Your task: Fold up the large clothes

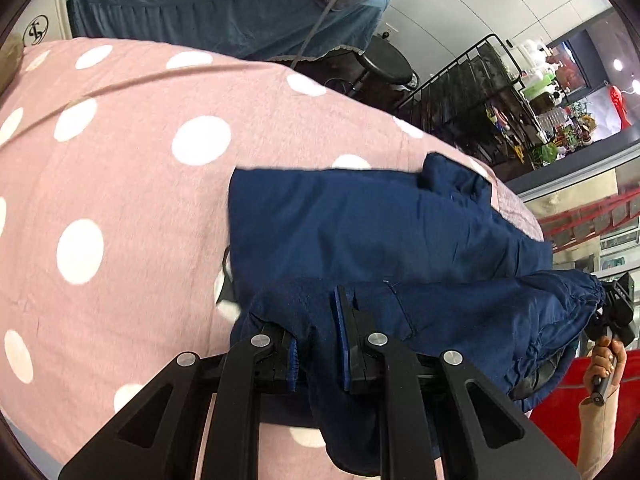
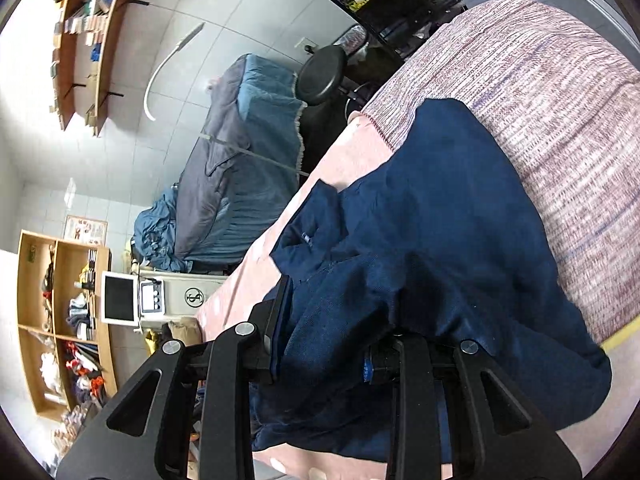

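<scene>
The left tongs (image 1: 316,344) were clamped on a bunched edge of the navy garment (image 1: 380,232), and the right tongs (image 2: 324,356) likewise. The lifted edge was stretched between them; the rest was spread ahead on the polka-dot bed (image 1: 120,184), near its far corner.

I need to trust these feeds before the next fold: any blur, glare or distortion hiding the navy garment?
Left wrist view: strong fisheye bowing of the pink dotted cover; slight motion smear on the dots; navy garment readable in the left hand-held gripper. Right wrist view: same bowing; navy folds at the right hand-held gripper fall into dark shadow; no glare on the cloth.
</scene>
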Tool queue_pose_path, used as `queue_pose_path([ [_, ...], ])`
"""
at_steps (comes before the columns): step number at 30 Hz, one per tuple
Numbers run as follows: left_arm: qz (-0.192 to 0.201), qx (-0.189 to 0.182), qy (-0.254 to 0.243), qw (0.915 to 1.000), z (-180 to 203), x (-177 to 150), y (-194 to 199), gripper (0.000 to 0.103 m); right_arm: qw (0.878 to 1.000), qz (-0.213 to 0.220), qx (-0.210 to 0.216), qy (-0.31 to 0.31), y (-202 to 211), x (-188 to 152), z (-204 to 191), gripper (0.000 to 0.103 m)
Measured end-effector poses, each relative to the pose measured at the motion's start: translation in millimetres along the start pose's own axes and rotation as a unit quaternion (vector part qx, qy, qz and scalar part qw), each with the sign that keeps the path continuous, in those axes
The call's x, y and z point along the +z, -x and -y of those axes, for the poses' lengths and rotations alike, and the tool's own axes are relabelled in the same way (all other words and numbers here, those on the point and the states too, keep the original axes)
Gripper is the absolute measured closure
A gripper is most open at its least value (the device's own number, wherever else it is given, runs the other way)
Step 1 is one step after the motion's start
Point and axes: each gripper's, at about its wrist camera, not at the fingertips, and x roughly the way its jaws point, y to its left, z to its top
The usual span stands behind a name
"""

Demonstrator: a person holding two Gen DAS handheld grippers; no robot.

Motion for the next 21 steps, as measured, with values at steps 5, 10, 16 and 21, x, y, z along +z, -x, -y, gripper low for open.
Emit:
queue_pose_path([
  [5, 0.009, 0.009, -0.011, 0.9999, 13.2, 29.4, -7.0, 0.089, 1.000, 0.002, 0.000, -0.022, -21.4, 29.2, 0.7, 0.074],
  [10, 0.001, 0.021, -0.007, 0.9998, 19.9, 46.9, -23.9, 0.089, 0.999, 0.006, -0.014, -0.037, -41.5, 53.1, 0.1, 0.074],
  [16, -0.006, 0.063, -0.030, 0.9975, 28.5, 42.0, -40.1, 0.086, 0.998, 0.006, -0.036, -0.048, -56.4, 52.8, 14.5, 0.074],
  [21, -0.030, -0.003, 0.079, 0.9965, -1.2, 52.0, -38.5, 0.083, 0.992, 0.001, -0.011, -0.126, -63.8, 55.8, 37.4, 0.062],
])
